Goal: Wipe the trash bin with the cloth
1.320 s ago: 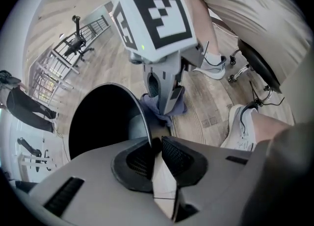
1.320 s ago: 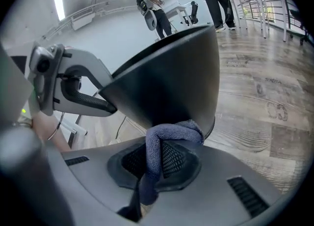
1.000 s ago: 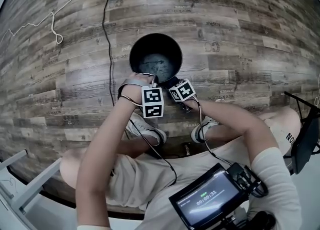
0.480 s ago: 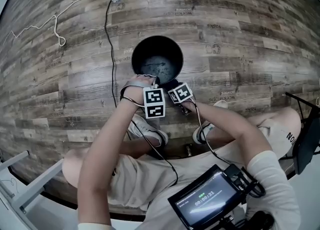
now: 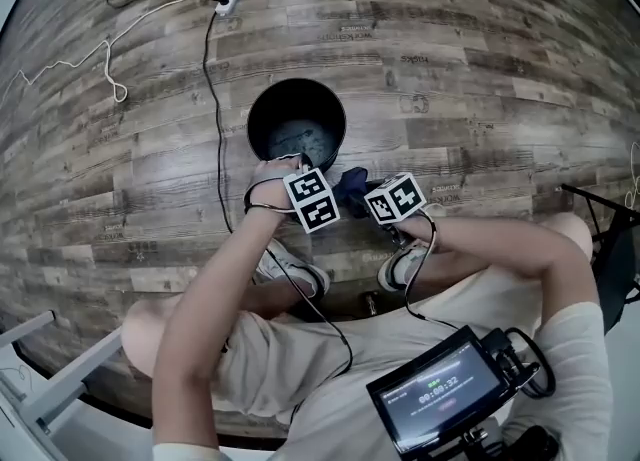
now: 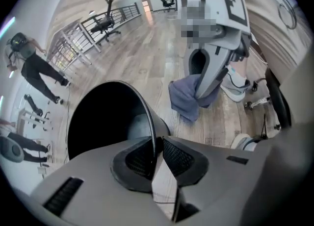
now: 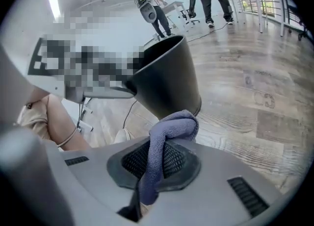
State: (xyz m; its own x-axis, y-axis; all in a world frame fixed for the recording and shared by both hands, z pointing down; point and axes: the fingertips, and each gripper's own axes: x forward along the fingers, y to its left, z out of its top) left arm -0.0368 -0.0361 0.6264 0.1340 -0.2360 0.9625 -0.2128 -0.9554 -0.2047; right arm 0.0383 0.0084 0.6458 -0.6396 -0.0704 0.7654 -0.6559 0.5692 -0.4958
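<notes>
Black round trash bin (image 5: pixel 296 127), scuffed grey inside. Left gripper (image 6: pixel 157 146) jaws narrow, just opening, rim between. Right gripper (image 7: pixel 159 147) jaws clamp the blue-grey cloth (image 7: pixel 172 122).

So the trash bin (image 5: pixel 268 107) is a round black bucket, open top, standing on the wood floor, with a smudgy grey bottom inside. Its thin near rim sits between the jaws of the left gripper (image 6: pixel 156 154), which have just been easing open. The cloth (image 7: pixel 169 132) is blue-grey and bunched up. It's pinched in the right gripper (image 7: pixel 159 163) and dangles just beside the bin, not touching it.
</notes>
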